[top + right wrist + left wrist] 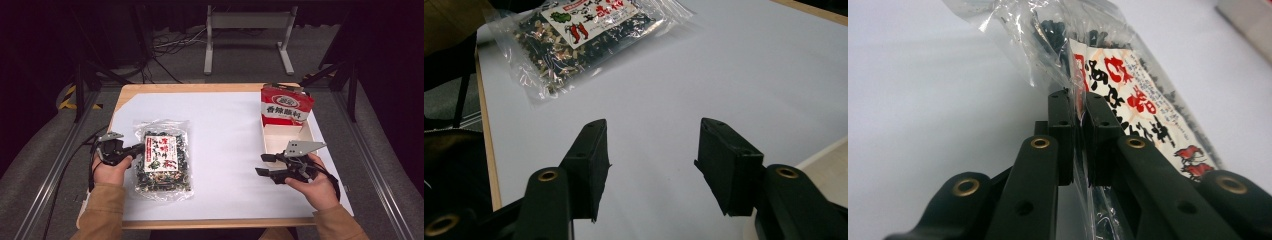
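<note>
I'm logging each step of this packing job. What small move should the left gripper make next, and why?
Probably lift the clear snack bag a little off the white sheet. The left gripper is already shut on the bag's edge, while the bag lies flat on the sheet. The wooden tray, with a red packet standing in it, sits far right, and the right gripper waits open.

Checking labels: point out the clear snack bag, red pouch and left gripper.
clear snack bag (pixel 161 155): high view, paper label.
red pouch (pixel 285 107): high view, printed front.
left gripper (pixel 1077 107): left gripper view, tips pinching the bag's film.
</note>
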Action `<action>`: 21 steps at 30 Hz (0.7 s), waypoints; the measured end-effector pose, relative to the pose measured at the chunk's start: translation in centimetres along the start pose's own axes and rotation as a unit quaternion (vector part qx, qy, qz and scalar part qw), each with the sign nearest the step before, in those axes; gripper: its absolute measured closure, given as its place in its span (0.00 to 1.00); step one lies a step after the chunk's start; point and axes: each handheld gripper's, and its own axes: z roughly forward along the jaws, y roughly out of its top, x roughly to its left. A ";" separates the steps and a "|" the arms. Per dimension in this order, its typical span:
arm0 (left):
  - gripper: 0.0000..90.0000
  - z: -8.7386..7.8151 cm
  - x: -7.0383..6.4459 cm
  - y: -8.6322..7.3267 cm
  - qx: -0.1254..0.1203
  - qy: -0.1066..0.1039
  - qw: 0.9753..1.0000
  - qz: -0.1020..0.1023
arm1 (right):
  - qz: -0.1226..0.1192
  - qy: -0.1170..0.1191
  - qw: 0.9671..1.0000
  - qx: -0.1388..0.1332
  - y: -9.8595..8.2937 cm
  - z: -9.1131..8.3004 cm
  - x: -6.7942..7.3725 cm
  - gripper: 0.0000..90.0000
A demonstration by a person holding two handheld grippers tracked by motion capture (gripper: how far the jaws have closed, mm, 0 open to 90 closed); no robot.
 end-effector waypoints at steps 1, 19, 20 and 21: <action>0.93 -0.2 -0.1 0.1 -0.005 -0.001 1.000 0.003 | 0.001 0.002 1.000 0.001 0.1 0.0 0.0 0.53; 0.94 -3.9 -5.5 2.5 -0.093 -0.042 0.991 0.082 | 0.059 -0.007 0.998 -0.022 0.7 -0.7 0.5 0.58; 0.94 -4.0 -5.8 2.6 -0.092 -0.047 0.991 0.085 | 0.054 -0.010 0.998 -0.028 0.9 -0.6 0.6 0.57; 0.94 -4.1 -6.0 2.7 -0.098 -0.046 0.990 0.090 | 0.051 -0.010 0.998 -0.028 1.0 -0.5 0.7 0.56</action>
